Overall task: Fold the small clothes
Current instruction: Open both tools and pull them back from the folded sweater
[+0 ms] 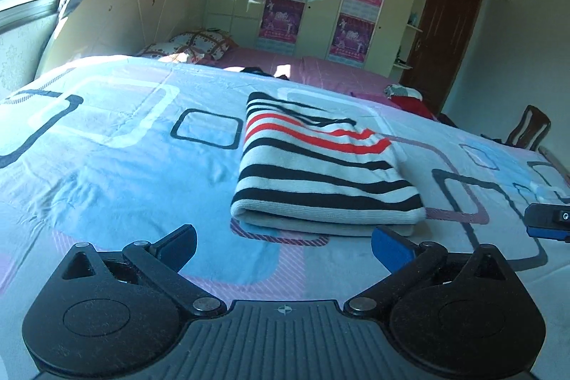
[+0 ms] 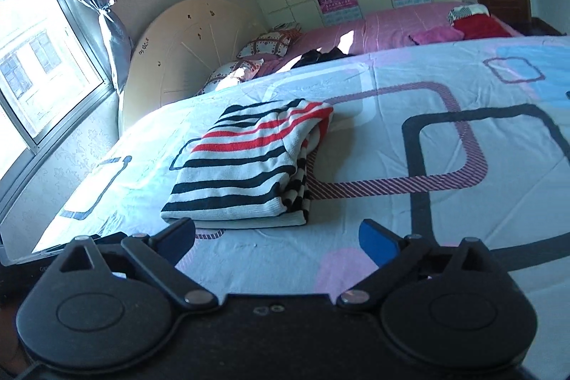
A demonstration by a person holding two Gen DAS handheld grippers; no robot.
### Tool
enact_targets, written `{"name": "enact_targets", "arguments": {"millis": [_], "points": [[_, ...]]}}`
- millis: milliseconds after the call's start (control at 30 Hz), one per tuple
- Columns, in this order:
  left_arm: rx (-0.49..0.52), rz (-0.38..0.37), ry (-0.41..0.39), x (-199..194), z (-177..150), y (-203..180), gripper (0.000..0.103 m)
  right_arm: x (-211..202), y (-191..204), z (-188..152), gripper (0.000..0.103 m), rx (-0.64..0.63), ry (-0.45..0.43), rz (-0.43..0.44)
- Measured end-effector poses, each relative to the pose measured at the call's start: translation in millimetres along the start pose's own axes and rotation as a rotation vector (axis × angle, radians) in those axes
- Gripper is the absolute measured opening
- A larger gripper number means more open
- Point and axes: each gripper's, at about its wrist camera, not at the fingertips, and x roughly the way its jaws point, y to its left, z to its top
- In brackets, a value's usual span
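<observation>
1. Left wrist view: left gripper (image 1: 284, 246) low over the bedspread (image 1: 107, 166), fingers spread wide apart, nothing between them.
2. Same view: striped garment (image 1: 317, 166), black, white and red bands, lies folded in a flat rectangle on the bedspread just ahead of the fingertips, not touching them. Folded edge faces the camera; layers stacked.
3. Same view: part of the right gripper (image 1: 550, 219) shows at the right edge, near the garment's right side; its finger state cannot be told here.
4. Right wrist view: right gripper (image 2: 278, 239) also low, fingers wide apart and empty.
5. Same view: striped garment (image 2: 249, 166) sits ahead and left of centre; its near corner is just beyond the left fingertip (image 2: 176, 237). Right side shows stacked layers.
6. Background: pillows (image 2: 265, 45) by the headboard (image 2: 185, 45); red clothing (image 2: 477, 25) on the pink sheet, well apart.
</observation>
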Motion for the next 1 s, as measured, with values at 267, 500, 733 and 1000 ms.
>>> {"name": "enact_targets", "arguments": {"millis": [267, 500, 733, 1000], "points": [[0.065, -0.031, -0.088, -101, -19, -52, 0.103, -101, 35, -35, 0.098, -0.148, -0.100, -0.117], [0.076, -0.074, -0.162, -194, -38, -74, 0.103, -168, 67, -65, 0.098, -0.194, -0.165, -0.114], [0.083, -0.062, -0.215, -264, -62, -80, 0.103, -207, 93, -89, 0.098, -0.281, -0.219, -0.178], [0.048, -0.062, -0.258, -298, -75, -74, 0.103, -231, 110, -105, 0.098, -0.328, -0.253, -0.167]]}}
